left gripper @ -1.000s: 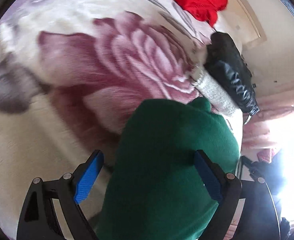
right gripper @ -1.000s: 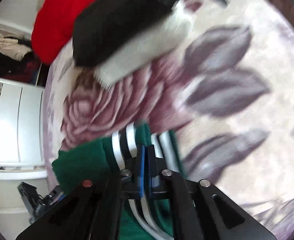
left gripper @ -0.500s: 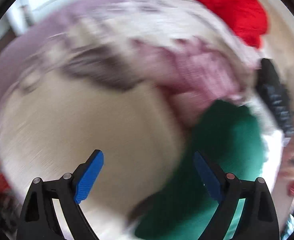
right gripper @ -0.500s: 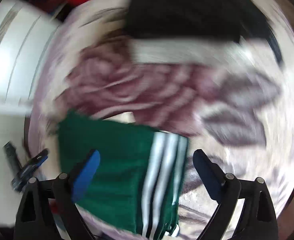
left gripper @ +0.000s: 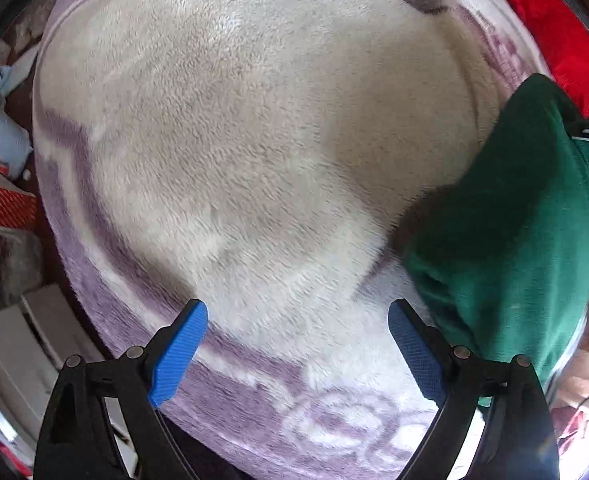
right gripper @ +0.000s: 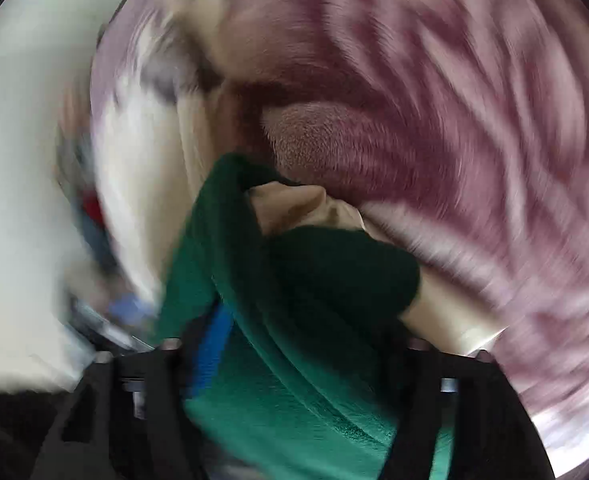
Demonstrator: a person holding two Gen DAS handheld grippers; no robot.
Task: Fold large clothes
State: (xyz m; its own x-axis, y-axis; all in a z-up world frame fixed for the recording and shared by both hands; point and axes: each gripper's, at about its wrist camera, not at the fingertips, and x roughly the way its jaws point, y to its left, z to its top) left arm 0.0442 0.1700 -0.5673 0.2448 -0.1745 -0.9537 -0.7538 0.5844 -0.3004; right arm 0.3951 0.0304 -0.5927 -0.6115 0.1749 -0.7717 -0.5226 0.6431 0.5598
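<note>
A folded dark green garment (left gripper: 506, 240) lies on the fleece blanket at the right of the left wrist view. My left gripper (left gripper: 296, 354) is open and empty, over bare blanket to the left of the garment. In the blurred right wrist view the green garment (right gripper: 294, 320) fills the space between the jaws of my right gripper (right gripper: 306, 344). The jaws stand wide apart, with the fabric bunched between and over them. A pale lining (right gripper: 294, 204) shows at the garment's far end.
The cream and purple flowered blanket (left gripper: 234, 140) covers the bed. A red garment (left gripper: 554, 20) lies at the far right edge. Boxes and clutter (left gripper: 2, 200) sit on the floor left of the bed. A white cupboard (right gripper: 22, 160) stands at the left.
My left gripper swung left off the green garment to bare blanket. My right gripper opened, letting go of the striped edge, then moved in close over the garment.
</note>
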